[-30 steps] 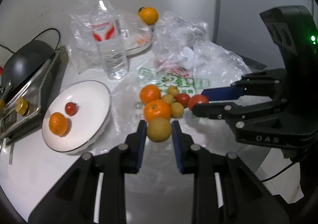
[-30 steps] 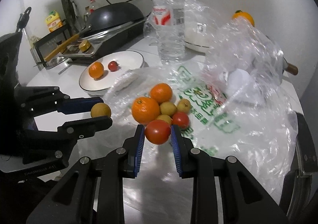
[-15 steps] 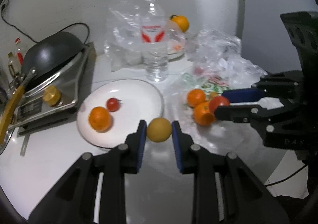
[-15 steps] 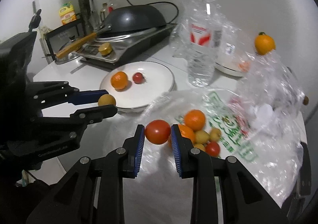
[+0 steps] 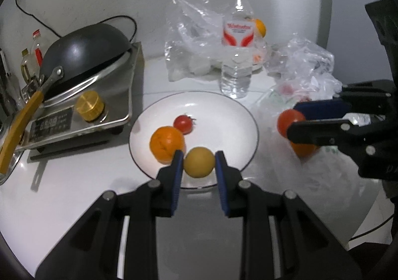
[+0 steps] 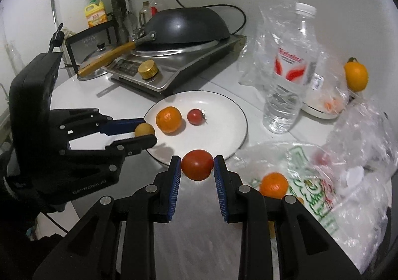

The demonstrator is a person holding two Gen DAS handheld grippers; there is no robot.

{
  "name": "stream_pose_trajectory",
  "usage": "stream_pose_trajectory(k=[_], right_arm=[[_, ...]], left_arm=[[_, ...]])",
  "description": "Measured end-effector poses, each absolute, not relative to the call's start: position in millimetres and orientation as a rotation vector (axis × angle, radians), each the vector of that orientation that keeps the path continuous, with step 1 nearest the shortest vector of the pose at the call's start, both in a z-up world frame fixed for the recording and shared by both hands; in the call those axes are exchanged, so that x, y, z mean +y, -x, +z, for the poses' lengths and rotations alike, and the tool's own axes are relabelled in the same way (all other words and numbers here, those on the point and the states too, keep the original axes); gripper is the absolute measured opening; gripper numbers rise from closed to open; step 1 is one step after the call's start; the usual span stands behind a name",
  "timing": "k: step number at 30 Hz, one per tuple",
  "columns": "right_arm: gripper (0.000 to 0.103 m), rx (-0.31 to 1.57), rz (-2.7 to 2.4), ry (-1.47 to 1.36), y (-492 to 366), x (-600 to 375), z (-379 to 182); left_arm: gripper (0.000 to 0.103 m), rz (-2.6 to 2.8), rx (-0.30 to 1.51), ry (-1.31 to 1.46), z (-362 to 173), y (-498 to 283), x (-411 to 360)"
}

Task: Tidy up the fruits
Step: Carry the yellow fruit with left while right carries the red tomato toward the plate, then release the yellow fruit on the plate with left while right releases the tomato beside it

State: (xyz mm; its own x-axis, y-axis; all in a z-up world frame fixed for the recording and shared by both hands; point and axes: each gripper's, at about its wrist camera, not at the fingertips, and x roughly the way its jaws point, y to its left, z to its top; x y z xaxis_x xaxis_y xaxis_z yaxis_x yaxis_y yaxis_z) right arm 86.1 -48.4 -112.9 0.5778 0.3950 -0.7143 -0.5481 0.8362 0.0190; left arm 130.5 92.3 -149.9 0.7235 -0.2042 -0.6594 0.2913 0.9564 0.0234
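My left gripper (image 5: 199, 163) is shut on a yellow-brown round fruit (image 5: 199, 162) and holds it over the near rim of the white plate (image 5: 223, 111). The plate holds an orange (image 5: 166, 140) and a small tomato (image 5: 183, 124). My right gripper (image 6: 197, 165) is shut on a red tomato (image 6: 197, 164) just in front of the plate (image 6: 223, 121), at its near edge. In the right wrist view the left gripper (image 6: 145, 134) shows at the plate's left edge. An orange (image 6: 273, 185) and smaller fruits lie on the plastic bag (image 6: 335, 180) to the right.
A water bottle (image 5: 237, 46) stands behind the plate. An induction cooker with an upturned black wok (image 5: 82, 51) stands to the left. Crumpled clear bags (image 5: 306, 66) and a small dish with an orange fruit (image 6: 355, 76) lie at the back right.
Both grippers have carried their fruits left from the bag pile towards the plate. The left one now holds its fruit over the plate's near rim; the right one has come up to the plate's edge.
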Motion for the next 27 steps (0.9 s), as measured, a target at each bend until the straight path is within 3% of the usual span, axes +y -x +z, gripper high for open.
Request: stream_pose_trajectory(k=[27], right_arm=[[0.029,0.933,0.579,0.208,-134.4,4.2,-162.6]], left_arm=[[0.027,-0.301,0.78,-0.09,-179.6,-160.7,113.3]])
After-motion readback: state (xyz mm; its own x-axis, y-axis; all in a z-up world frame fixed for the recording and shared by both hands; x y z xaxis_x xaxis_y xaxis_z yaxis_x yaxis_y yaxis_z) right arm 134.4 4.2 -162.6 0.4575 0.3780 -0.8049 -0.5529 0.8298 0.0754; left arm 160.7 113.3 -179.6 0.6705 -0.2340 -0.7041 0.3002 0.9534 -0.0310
